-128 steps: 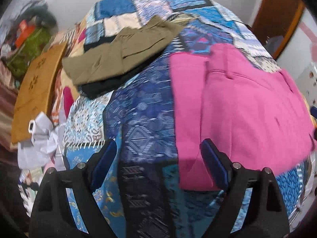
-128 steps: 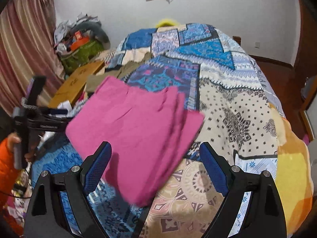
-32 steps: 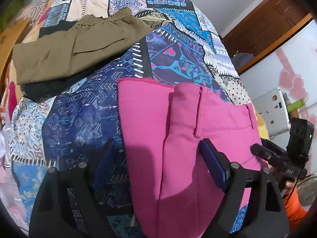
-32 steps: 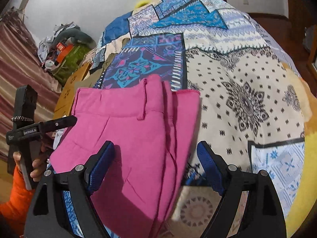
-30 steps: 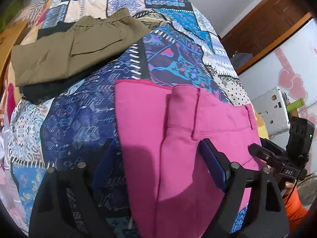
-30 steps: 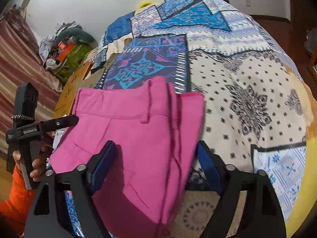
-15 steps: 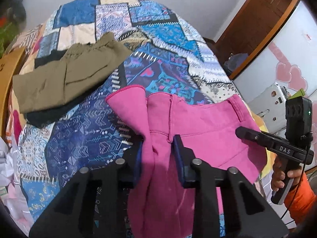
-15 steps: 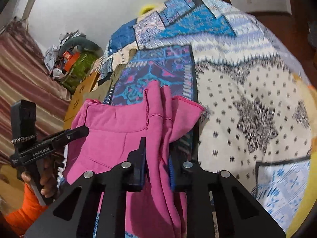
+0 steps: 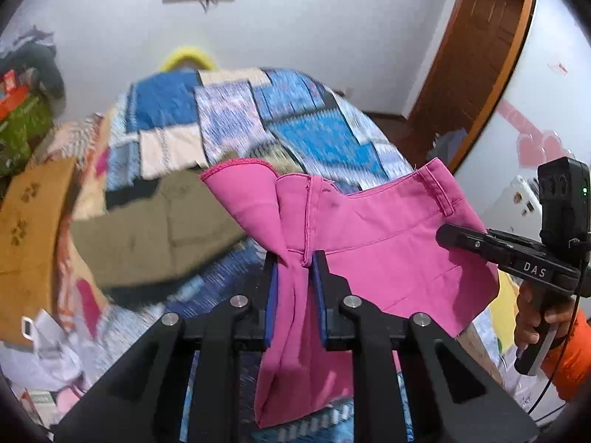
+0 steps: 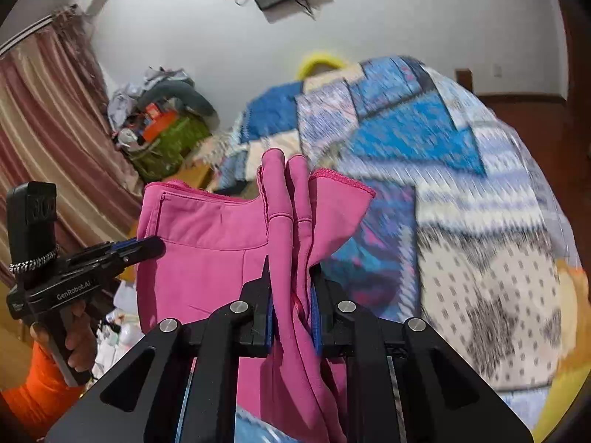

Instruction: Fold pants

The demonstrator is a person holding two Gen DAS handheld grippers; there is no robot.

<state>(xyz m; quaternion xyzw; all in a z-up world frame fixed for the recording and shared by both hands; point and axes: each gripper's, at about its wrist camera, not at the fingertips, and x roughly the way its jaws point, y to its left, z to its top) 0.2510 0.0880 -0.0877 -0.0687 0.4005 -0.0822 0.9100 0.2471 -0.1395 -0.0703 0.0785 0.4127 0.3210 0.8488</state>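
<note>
Now the pink pants [image 9: 388,243] hang stretched sideways between left gripper [image 9: 295,280] and right gripper [image 10: 291,288], each clamped on one end, above the bed [image 9: 314,129].

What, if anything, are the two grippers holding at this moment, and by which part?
Both hold the pink pants. The left gripper is shut on bunched fabric at one end of the folded stack, the right gripper at the other end.

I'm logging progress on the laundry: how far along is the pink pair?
Done: the pink pants are folded into layers. In hand: left gripper and right gripper both clamp them, lifted off the bed. Left: setting them down, perhaps by the olive pants.
</note>
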